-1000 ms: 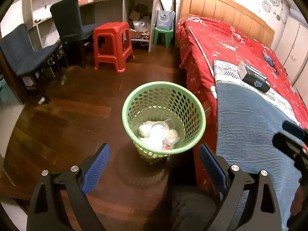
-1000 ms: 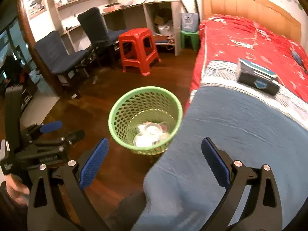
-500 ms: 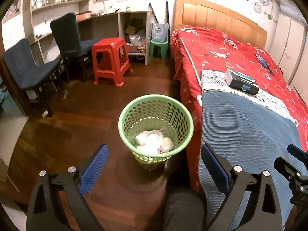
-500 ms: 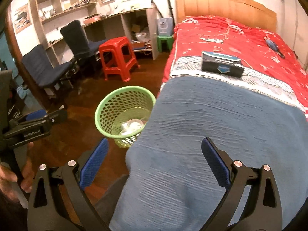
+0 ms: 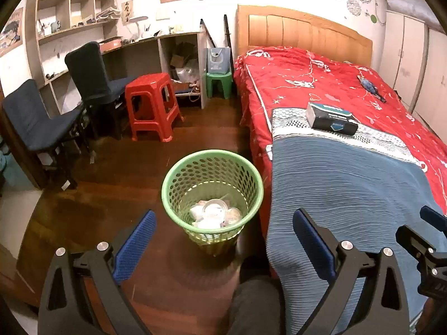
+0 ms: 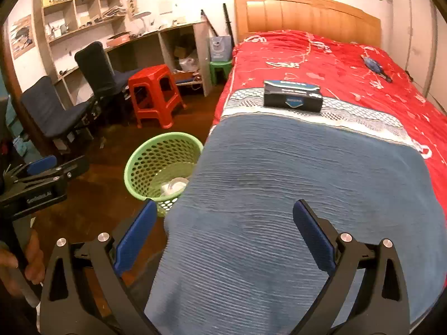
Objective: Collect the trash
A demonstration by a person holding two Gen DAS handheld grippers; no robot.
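Observation:
A green perforated waste basket (image 5: 178,178) stands on the wooden floor beside the bed, with white cups and crumpled trash (image 5: 213,213) inside. It also shows in the right wrist view (image 6: 145,162), partly hidden by the blue blanket (image 6: 293,195). My left gripper (image 5: 223,240) is open and empty, raised above and in front of the basket. My right gripper (image 6: 225,231) is open and empty over the blue blanket. A dark box (image 6: 292,99) lies on the bed further ahead, and it also shows in the left wrist view (image 5: 329,117).
The bed has a red cover (image 5: 307,78) and a wooden headboard (image 5: 304,30). A small blue object (image 6: 374,67) lies far on the bed. A red stool (image 5: 151,106), a green stool (image 5: 219,83), two dark chairs (image 5: 36,122) and a desk with shelves stand at the left.
Both grippers have risen and pulled back from the basket. The right gripper has swung right, over the blue blanket. Both stay open.

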